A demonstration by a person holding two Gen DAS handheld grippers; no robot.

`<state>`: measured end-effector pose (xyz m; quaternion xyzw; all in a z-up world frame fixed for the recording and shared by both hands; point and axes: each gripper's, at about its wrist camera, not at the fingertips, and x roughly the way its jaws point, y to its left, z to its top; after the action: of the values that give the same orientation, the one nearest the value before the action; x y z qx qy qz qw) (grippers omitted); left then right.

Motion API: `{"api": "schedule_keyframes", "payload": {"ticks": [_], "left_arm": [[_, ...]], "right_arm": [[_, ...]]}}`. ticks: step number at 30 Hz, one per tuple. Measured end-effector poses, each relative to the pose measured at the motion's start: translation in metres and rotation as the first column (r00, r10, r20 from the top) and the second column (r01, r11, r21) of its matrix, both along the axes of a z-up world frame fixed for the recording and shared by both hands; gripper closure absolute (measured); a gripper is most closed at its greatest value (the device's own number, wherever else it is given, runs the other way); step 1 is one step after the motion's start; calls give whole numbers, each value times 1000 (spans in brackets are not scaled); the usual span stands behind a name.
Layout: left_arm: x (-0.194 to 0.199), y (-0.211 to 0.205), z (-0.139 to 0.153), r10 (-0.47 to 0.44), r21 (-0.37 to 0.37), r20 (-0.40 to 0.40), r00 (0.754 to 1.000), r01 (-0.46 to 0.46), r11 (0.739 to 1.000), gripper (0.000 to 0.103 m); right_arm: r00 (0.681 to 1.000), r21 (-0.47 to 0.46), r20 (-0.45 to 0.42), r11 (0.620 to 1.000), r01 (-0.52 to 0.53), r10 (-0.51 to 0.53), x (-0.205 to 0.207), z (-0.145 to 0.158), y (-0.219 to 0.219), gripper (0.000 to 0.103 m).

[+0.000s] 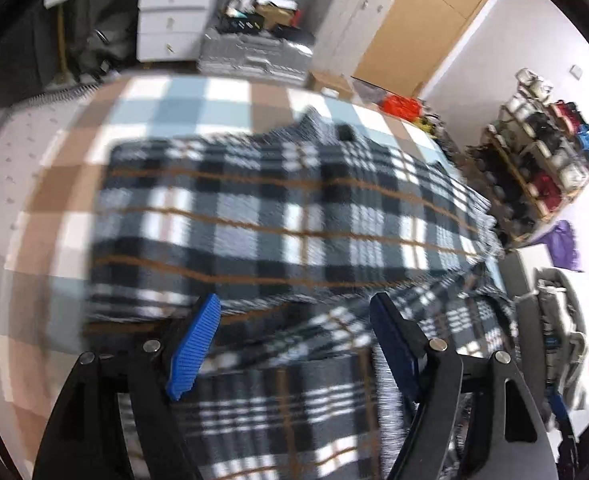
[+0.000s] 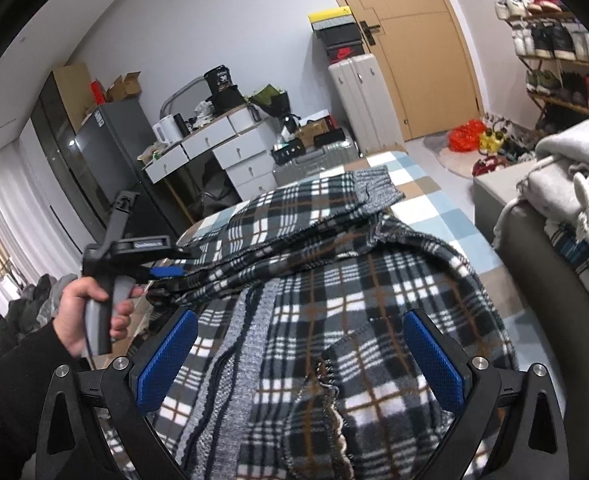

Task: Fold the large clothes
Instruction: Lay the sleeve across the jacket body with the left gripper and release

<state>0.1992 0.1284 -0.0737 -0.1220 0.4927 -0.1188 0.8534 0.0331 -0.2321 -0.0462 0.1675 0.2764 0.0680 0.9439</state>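
1. Blue ribbed pads of my left gripper (image 1: 294,344) sit nearest the lens, spread wide with nothing pinched; fabric lies below the gap, untouched by either pad.
2. Under them I see the black, white and grey plaid fleece garment with thin brown lines (image 1: 278,216), laid flat on the bed cover of tan, pale-blue and white squares (image 1: 182,96); this view is blurred.
3. My right gripper (image 2: 300,352) hangs over the same garment (image 2: 334,288), its blue mesh-textured pads spread apart and gripping nothing.
4. One plaid sleeve with a grey knitted cuff (image 2: 374,188) lies folded across the body of the garment.
5. At left in the right-wrist view, a hand (image 2: 90,308) in a dark sleeve grips the grey handle of the left gripper (image 2: 166,270).
6. Grey folded clothes (image 2: 574,168) are piled at right, apart from the bed.
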Motion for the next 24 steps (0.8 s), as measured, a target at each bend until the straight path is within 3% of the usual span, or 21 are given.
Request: {"api": "schedule_keyframes", "payload": {"ticks": [2, 4, 8, 10, 13, 17, 20, 24], "left_arm": [[1, 5, 5, 21, 38, 38, 999, -22, 999, 30], [3, 7, 1, 2, 16, 56, 998, -3, 1000, 30], [10, 4, -31, 7, 20, -22, 1000, -6, 1000, 30], [11, 9, -51, 31, -31, -63, 998, -33, 999, 30], [5, 16, -61, 34, -72, 5, 999, -33, 997, 30], [-1, 32, -67, 41, -189, 35, 999, -34, 981, 30], [2, 45, -73, 65, -296, -2, 998, -63, 953, 30], [4, 50, -72, 44, -335, 1, 999, -41, 941, 30]], "right_arm": [[1000, -12, -6, 1000, -17, 16, 2, -1, 4, 0], [1000, -47, -3, 999, -25, 25, 3, 0, 10, 0], [1000, -54, -2, 998, -27, 27, 5, 0, 13, 0], [1000, -35, -15, 999, -25, 25, 7, -2, 12, 0], [999, -37, -34, 999, -18, 16, 8, -6, 11, 0], [998, -66, -54, 998, 15, -18, 21, 5, 13, 0], [996, -140, -84, 989, -42, 30, 59, 32, 30, 0], [989, -214, -125, 971, -106, 80, 144, 74, 61, 0]]}}
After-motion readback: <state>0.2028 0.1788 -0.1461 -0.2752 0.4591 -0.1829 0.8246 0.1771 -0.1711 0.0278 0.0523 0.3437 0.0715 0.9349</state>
